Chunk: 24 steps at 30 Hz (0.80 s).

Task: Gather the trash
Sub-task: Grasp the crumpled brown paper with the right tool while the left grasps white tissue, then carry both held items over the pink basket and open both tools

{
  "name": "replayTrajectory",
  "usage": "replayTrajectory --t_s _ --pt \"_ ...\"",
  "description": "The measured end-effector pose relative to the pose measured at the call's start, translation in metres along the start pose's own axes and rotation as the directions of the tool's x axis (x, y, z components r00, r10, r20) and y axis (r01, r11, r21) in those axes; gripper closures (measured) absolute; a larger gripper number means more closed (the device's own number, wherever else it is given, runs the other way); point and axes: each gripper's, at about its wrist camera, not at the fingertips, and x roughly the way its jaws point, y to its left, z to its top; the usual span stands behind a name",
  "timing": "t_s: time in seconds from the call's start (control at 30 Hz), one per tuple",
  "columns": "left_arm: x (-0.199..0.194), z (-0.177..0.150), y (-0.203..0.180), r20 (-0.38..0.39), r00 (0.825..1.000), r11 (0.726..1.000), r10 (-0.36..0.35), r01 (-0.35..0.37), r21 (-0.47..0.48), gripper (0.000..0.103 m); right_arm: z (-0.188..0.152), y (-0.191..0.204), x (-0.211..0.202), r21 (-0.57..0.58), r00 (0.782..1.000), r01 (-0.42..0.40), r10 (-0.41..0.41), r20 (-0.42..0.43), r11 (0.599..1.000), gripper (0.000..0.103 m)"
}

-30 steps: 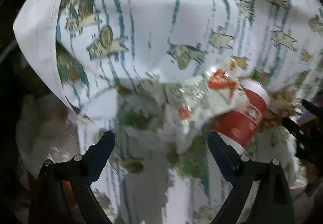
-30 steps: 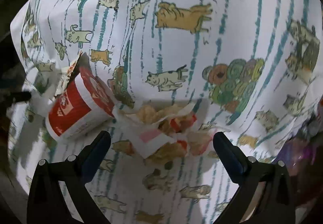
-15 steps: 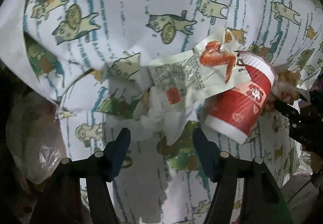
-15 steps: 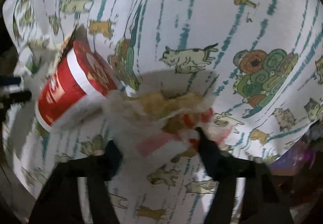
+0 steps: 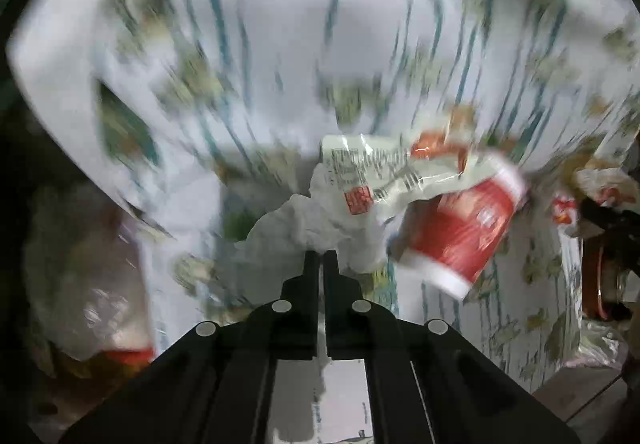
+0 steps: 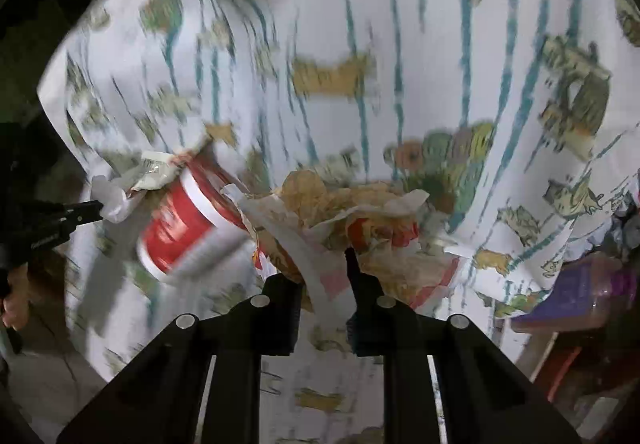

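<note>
My left gripper is shut on a crumpled white tissue with a printed snack wrapper attached above it. A red and white paper cup lies on its side just to the right. My right gripper is shut on a greasy crumpled food wrapper. The cup also shows in the right wrist view, left of that wrapper, with the left gripper holding the tissue beyond it. All lie on a cat-print tablecloth.
A clear plastic bag with trash hangs off the table's left edge. The tablecloth drapes over the table edges. A purple box and clutter sit at the lower right. The right gripper with its wrapper shows at the left wrist view's right edge.
Both grippers went from wide open to shut. The left one closed on the tissue, the right one closed on the food wrapper. Both views are blurred by motion now.
</note>
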Motion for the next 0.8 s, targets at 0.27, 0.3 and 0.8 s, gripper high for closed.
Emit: replayTrajectory --t_s 0.27,0.3,0.8 --pt "-0.067 -0.004 0.018 0.195 0.978 0.992 -0.076 0.095 -0.088 0.101 -0.011 -0.017 -0.046 0.125 0.985 -0.131 0.114 0.132 0.984 0.085" --pt "-0.081 -0.007 0.018 0.232 0.969 0.991 -0.084 0.105 -0.078 0.101 -0.013 -0.014 -0.058 0.103 0.981 -0.133 0.116 0.157 0.986 0.085" --pt "-0.265 -0.129 -0.055 0.496 0.853 0.983 -0.162 0.184 0.005 0.101 -0.122 0.057 -0.254 0.021 0.905 -0.239 0.215 0.368 0.971 0.085"
